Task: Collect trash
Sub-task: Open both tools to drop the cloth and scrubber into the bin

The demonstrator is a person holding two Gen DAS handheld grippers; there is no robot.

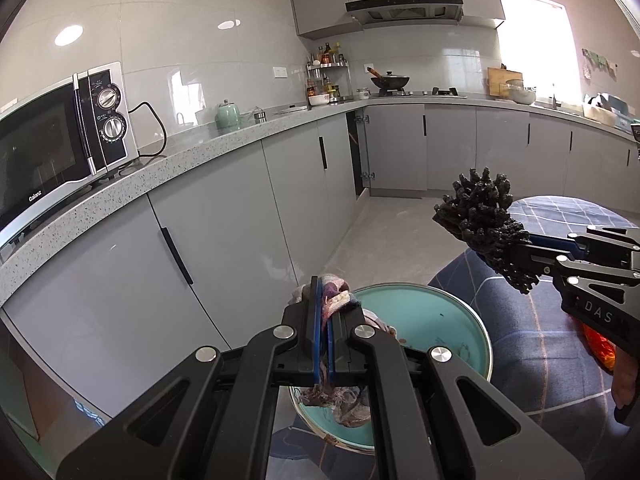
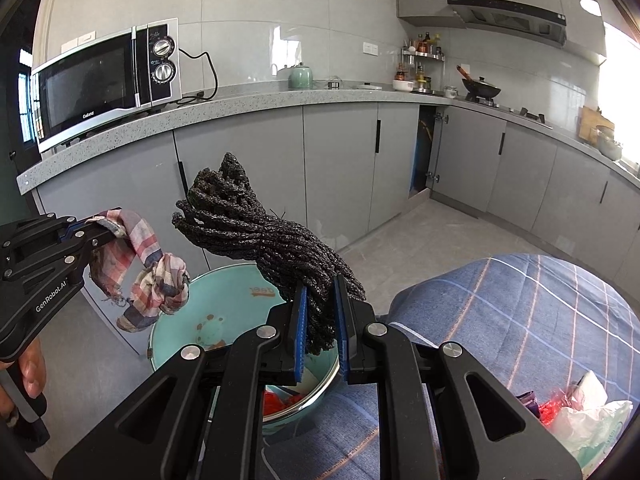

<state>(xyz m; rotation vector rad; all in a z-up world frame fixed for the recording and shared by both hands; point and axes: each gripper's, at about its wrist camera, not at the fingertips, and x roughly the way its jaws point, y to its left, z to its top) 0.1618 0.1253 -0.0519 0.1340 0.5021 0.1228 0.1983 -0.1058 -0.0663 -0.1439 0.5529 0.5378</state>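
Observation:
My left gripper [image 1: 325,312] is shut on a frayed plaid rag [image 1: 340,304], which dangles over a teal round bin [image 1: 452,312]. Seen from the right wrist, the same rag [image 2: 148,272] hangs from the left gripper [image 2: 102,226] above the bin's [image 2: 240,300] left rim. My right gripper [image 2: 320,320] is shut on a bundle of black knotted cord [image 2: 256,232], held above the bin; it also shows in the left wrist view as the cord [image 1: 484,224] at the right gripper's [image 1: 524,256] tip. Red scraps [image 2: 280,402] lie in the bin.
A blue checked cloth [image 2: 520,320] covers a surface to the right, with a white plastic bag and red wrapper [image 2: 580,420] on it. Grey cabinets [image 1: 240,220] and a speckled counter with a microwave [image 1: 52,148] run along the left. A hand [image 2: 28,372] grips the left tool.

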